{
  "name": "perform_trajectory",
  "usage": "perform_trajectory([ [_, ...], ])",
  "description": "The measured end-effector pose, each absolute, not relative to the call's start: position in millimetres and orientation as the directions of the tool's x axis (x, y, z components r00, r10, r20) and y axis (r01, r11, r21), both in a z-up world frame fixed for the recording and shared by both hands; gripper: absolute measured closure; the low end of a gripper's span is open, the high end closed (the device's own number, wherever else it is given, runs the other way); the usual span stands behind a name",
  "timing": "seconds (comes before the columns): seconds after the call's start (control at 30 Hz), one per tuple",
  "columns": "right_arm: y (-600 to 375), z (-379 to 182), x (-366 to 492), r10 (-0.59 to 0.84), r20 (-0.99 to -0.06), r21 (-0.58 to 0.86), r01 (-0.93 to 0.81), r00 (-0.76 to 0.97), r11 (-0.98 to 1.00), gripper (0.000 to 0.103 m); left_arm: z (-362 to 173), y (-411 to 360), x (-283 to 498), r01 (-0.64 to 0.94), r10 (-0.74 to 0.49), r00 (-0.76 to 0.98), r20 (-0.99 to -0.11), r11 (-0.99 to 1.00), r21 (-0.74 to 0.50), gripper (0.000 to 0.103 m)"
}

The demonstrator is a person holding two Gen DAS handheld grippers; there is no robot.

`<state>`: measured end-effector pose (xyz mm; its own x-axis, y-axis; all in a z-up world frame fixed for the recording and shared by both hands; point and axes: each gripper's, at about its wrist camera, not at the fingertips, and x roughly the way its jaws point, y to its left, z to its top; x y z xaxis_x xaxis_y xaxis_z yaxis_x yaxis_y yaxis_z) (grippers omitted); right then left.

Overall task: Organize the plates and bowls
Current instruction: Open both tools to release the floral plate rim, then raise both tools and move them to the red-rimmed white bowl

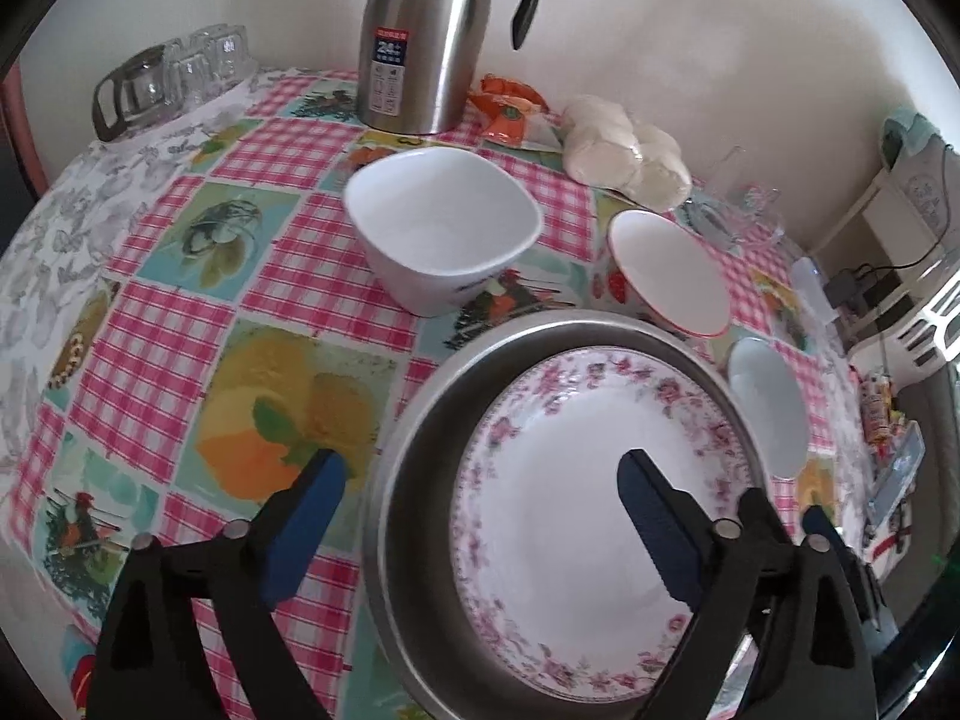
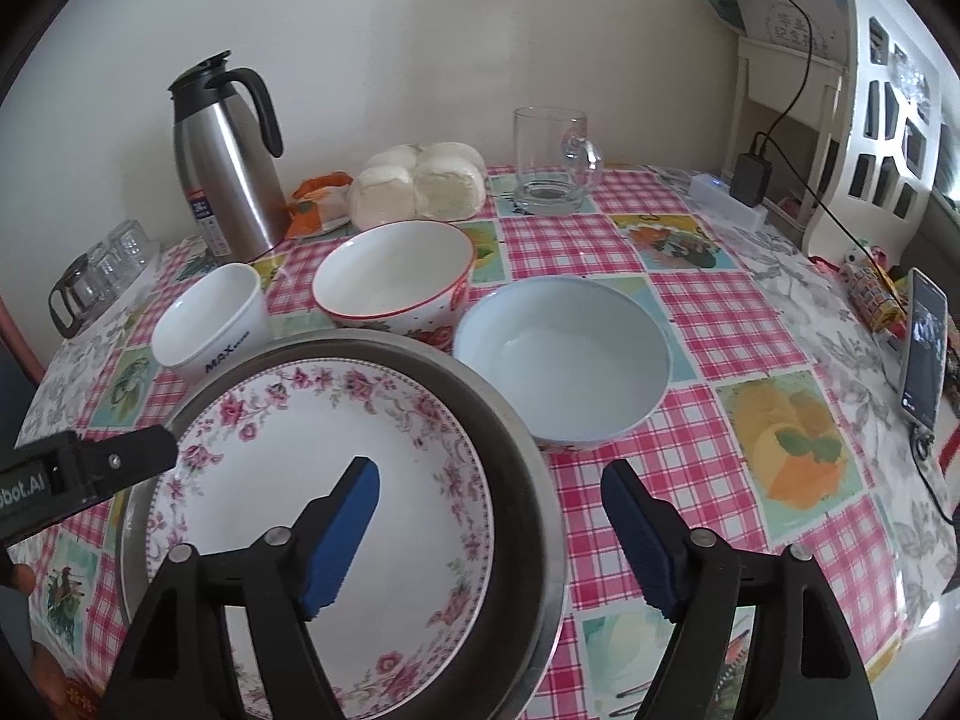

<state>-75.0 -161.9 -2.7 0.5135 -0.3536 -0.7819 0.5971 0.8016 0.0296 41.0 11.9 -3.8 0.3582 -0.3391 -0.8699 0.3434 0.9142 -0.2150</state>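
Floral plate (image 2: 312,474) seated inside metal pan (image 2: 516,450), flat, roughly centred, near front edge of table (image 2: 690,312). Looks like first stacking step done.

Left gripper (image 1: 480,528): fingers (image 1: 306,516) spread wide, straddling left rim of pan, one blue pad outside over tablecloth, other over plate. Nothing pressed between pads; released.

Right gripper (image 2: 489,534): fingers (image 2: 345,534) also spread wide, straddling right rim of pan, one pad over plate, one outside over table. No contact on rim visible; released. Left gripper's black arm visible at left edge of right wrist view, just beside pan.

Still loose, all upright and empty, none nested:
- white square-ish bowl (image 1: 444,228), behind pan, close to its rim
- red-rimmed bowl (image 2: 393,282) with strawberry print, behind pan, touching or nearly touching rim in right wrist view; cannot tell which
- pale blue bowl (image 2: 561,354), right of pan, just beside it

Judgement: plate half sorted, bowl half not started. Roughly a third through at best. Remaining: nest three bowls, likely smaller into larger, possibly onto plate stack. Square bowl may not nest cleanly in round ones.

Clutter not in play: steel thermos (image 2: 225,162), glass mug (image 2: 552,156), bagged buns (image 2: 420,186), phone (image 2: 924,348) at right table edge.
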Motion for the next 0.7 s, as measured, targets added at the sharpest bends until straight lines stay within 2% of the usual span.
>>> perform_trajectory([
  [0.27,-169.8,-6.7,-77.7,-0.347,-0.796,0.046,0.621,0.496,0.783,0.018,-8.2,12.4,42.2,0.337,-0.299,0.369,-0.88,0.925,-0.173,0.009],
  [0.33,-170.0,-7.0,-77.8,-0.345,-0.797,0.049,0.622,0.496,0.782,0.015,-9.3,10.9,41.7,0.342,-0.291,0.368,-0.883,0.925,-0.162,0.007],
  [0.4,-170.8,-7.2,-78.3,-0.342,-0.796,0.055,0.621,0.5,0.782,0.004,-9.8,10.4,41.3,0.344,-0.29,0.368,-0.884,0.925,-0.16,0.006],
  [0.47,-171.0,-6.5,-78.8,-0.342,-0.792,0.058,0.62,0.505,0.782,0.001,-9.4,11.4,41.1,0.343,-0.289,0.37,-0.883,0.926,-0.159,0.006],
  [0.7,-170.3,-7.2,-78.2,-0.334,-0.792,0.062,0.612,0.511,0.788,0.0,-9.2,11.9,42.5,0.337,-0.273,0.374,-0.886,0.93,-0.144,0.006],
])
